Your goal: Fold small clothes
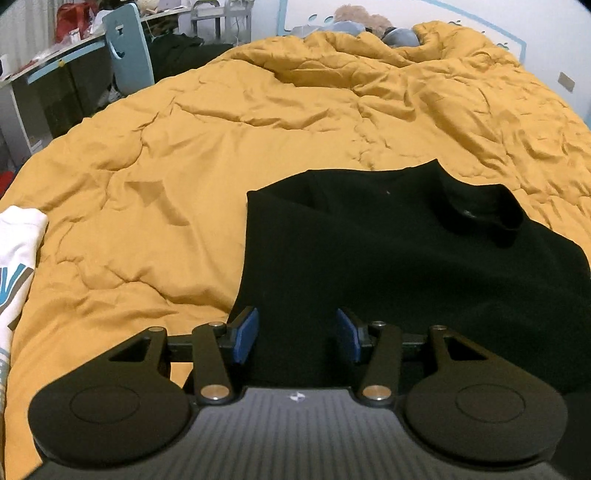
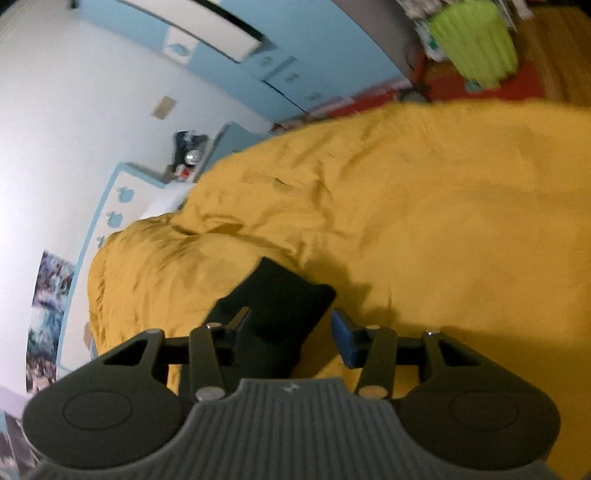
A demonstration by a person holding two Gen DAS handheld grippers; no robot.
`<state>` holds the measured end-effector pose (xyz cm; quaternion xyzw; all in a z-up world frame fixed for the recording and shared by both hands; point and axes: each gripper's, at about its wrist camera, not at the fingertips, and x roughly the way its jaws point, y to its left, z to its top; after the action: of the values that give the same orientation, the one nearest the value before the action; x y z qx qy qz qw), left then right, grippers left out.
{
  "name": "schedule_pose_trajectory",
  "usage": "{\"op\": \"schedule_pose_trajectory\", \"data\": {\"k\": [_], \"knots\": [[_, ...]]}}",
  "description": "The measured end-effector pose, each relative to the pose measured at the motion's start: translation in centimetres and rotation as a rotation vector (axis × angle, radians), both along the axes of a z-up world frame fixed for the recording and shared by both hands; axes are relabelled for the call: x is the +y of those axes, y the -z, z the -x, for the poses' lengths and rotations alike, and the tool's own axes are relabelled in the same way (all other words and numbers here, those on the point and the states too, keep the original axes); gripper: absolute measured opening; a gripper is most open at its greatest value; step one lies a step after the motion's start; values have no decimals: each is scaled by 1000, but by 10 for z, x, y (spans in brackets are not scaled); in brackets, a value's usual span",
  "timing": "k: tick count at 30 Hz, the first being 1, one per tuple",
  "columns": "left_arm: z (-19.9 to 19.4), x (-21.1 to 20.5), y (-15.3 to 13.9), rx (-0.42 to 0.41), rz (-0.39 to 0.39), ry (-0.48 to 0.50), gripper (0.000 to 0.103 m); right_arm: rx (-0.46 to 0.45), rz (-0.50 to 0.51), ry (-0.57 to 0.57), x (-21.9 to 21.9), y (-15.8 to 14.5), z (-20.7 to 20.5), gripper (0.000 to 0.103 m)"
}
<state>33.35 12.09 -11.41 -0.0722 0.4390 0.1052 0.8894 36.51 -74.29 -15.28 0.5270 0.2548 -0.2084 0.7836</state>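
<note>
A black garment point(image 1: 388, 251) lies partly folded on the mustard-yellow quilt point(image 1: 184, 155), its collar to the far right. My left gripper point(image 1: 297, 334) is open just above the garment's near edge, blue pads apart, holding nothing. In the right wrist view, my right gripper point(image 2: 291, 332) is open, tilted over the quilt point(image 2: 443, 221). A corner of the black garment point(image 2: 280, 306) sits between the jaws, covering the left pad; only the right fingertip's blue pad point(image 2: 343, 339) shows. The jaws are not closed on it.
A white printed garment point(image 1: 16, 258) lies at the left edge of the bed. A blue chair point(image 1: 127, 51) and cluttered desk point(image 1: 40, 74) stand beyond the bed's left side. Stuffed toys point(image 1: 362, 24) rest at the headboard. A green bin point(image 2: 474, 40) stands on the floor.
</note>
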Motion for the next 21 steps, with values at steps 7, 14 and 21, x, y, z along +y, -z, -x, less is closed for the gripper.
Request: {"op": "schedule_pose_trajectory", "data": {"k": [7, 14, 21], "knots": [[3, -1, -6, -23, -1, 16, 58, -80, 89, -15, 15, -43, 2, 0], [21, 8, -24, -89, 29, 12, 57, -256, 399, -278, 126, -203, -15, 0], [37, 12, -54, -156, 35, 34, 56, -391, 588, -542, 313, -327, -33, 0]]}}
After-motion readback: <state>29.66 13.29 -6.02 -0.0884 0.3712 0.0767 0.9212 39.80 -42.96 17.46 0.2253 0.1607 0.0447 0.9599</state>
